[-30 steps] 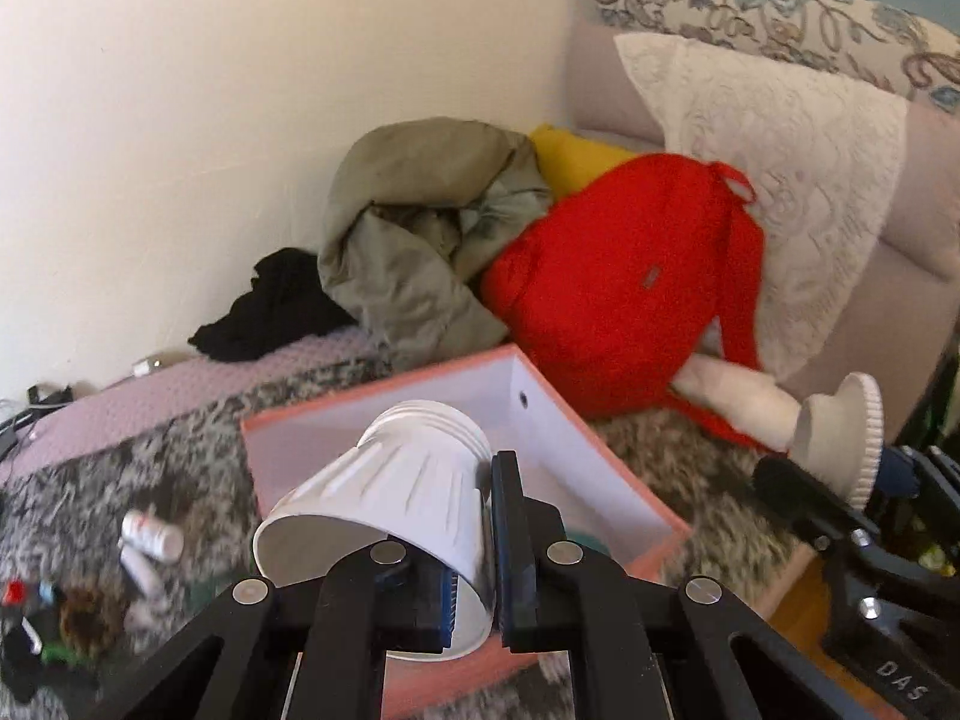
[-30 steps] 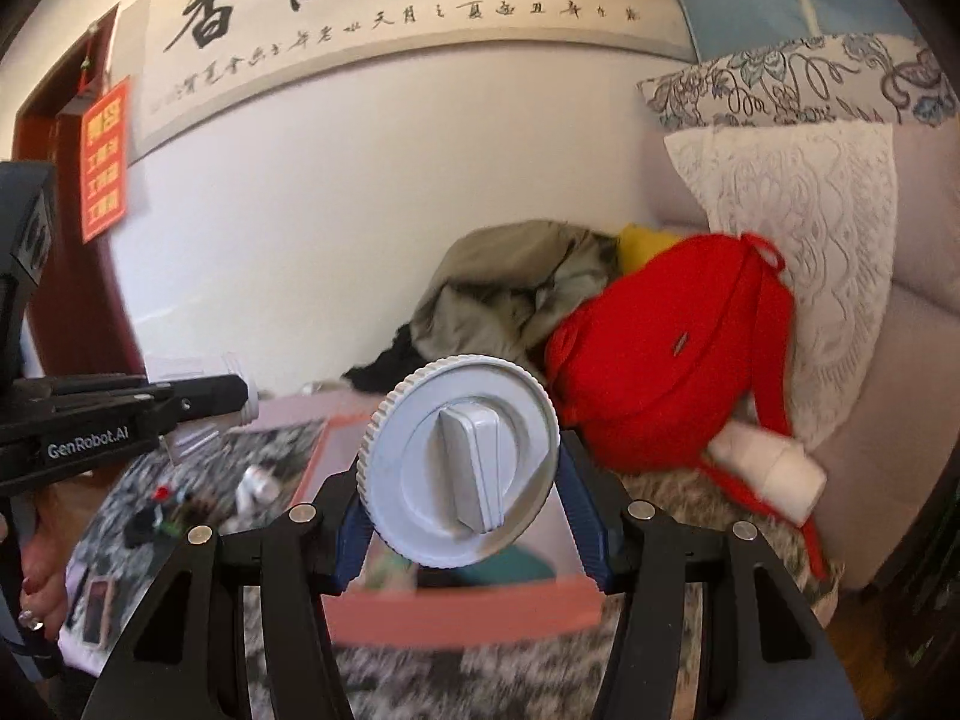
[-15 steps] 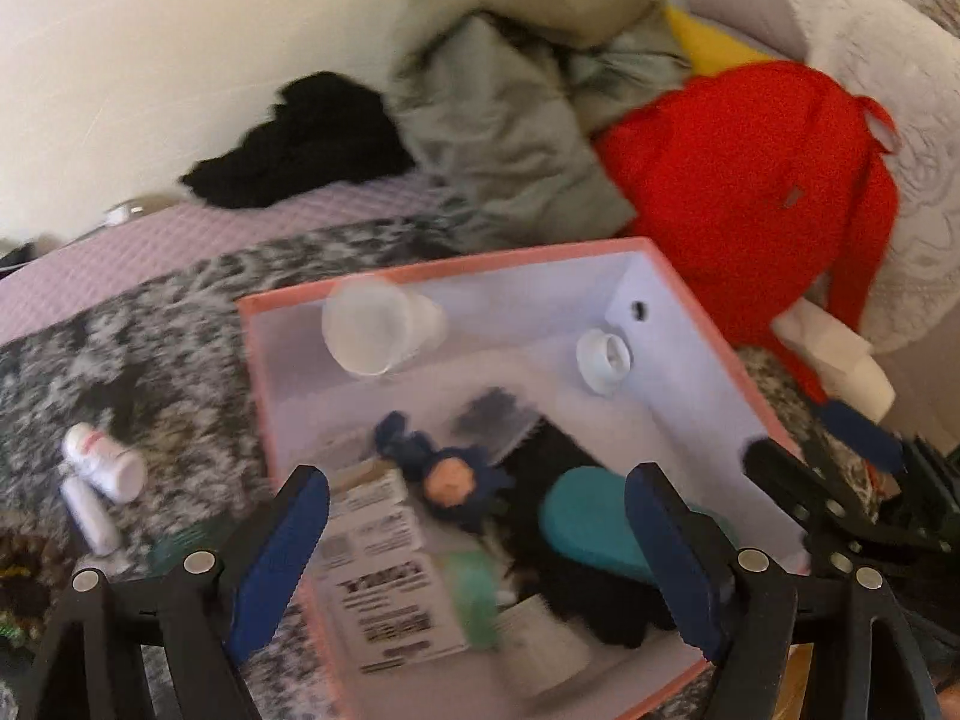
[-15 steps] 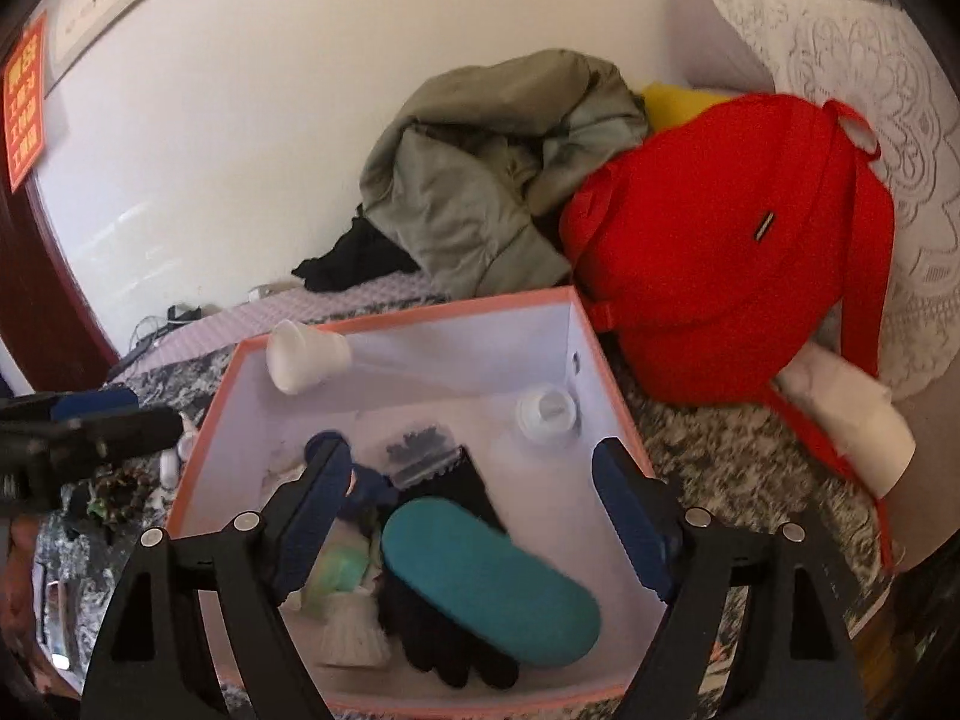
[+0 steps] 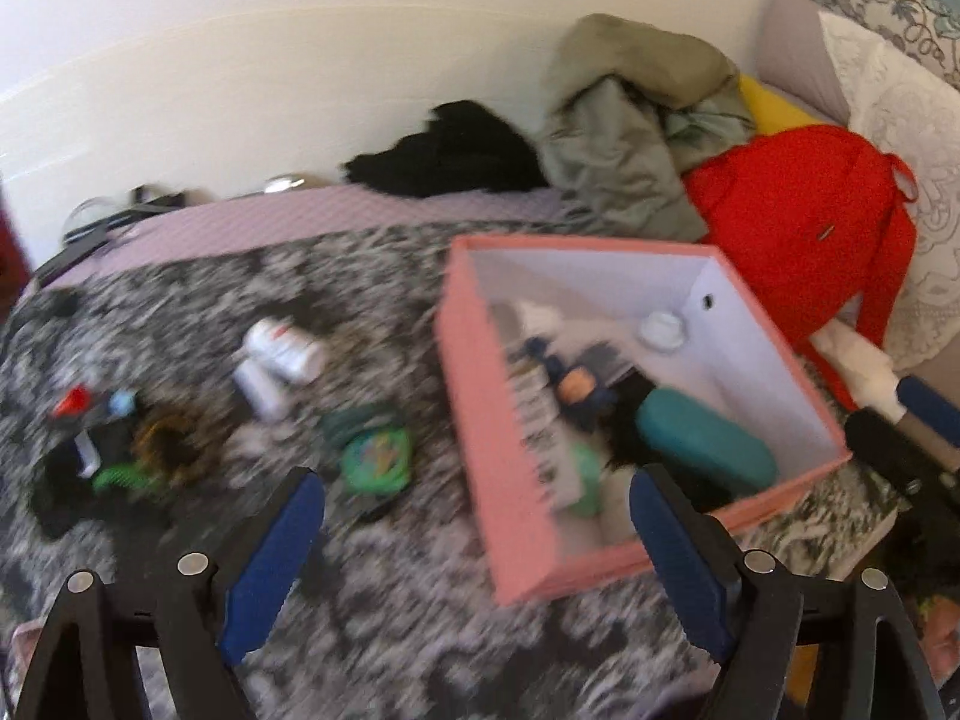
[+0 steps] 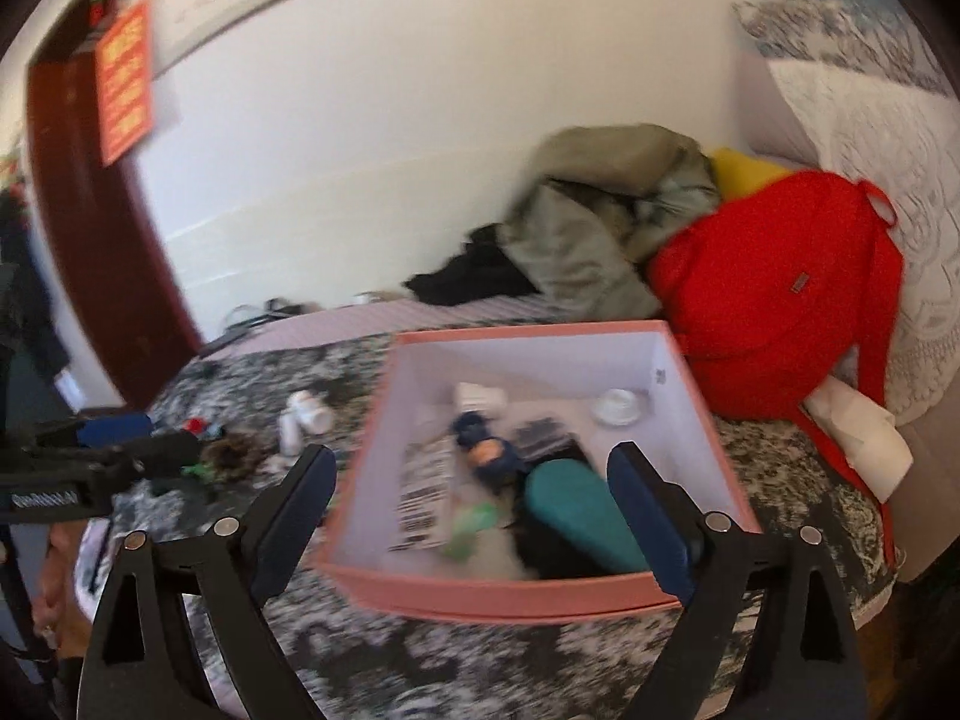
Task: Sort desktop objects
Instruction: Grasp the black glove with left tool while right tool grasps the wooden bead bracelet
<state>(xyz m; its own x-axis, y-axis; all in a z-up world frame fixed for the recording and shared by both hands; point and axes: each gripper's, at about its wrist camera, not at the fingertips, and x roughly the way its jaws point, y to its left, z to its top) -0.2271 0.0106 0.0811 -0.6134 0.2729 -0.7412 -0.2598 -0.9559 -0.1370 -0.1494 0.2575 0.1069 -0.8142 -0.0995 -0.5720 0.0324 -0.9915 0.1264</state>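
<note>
A pink box [image 5: 480,420] with white inside [image 6: 420,396] stands on the mottled grey blanket. In it lie a white jar [image 6: 480,397], its white lid [image 6: 621,407], a teal case [image 5: 705,441] [image 6: 576,510], a blue doll [image 6: 489,450], a printed packet [image 6: 423,492] and something black. My left gripper [image 5: 477,531] is open and empty, in front of the box's near left corner. My right gripper [image 6: 471,504] is open and empty above the box's near edge. Left of the box lie two white bottles [image 5: 282,354], a green toy [image 5: 375,456], a brown scrunchie [image 5: 171,444] and small bits.
A red backpack [image 5: 810,222], an olive jacket [image 5: 624,126], black clothes [image 5: 444,156] and a lace pillow [image 5: 900,120] are heaped behind and right of the box against the wall. A dark red door [image 6: 78,228] stands far left. The blanket's edge is close below.
Both grippers opened: the white jar left my left gripper and the lid my right, and both now lie in the box. Both grippers then drew back and left.
</note>
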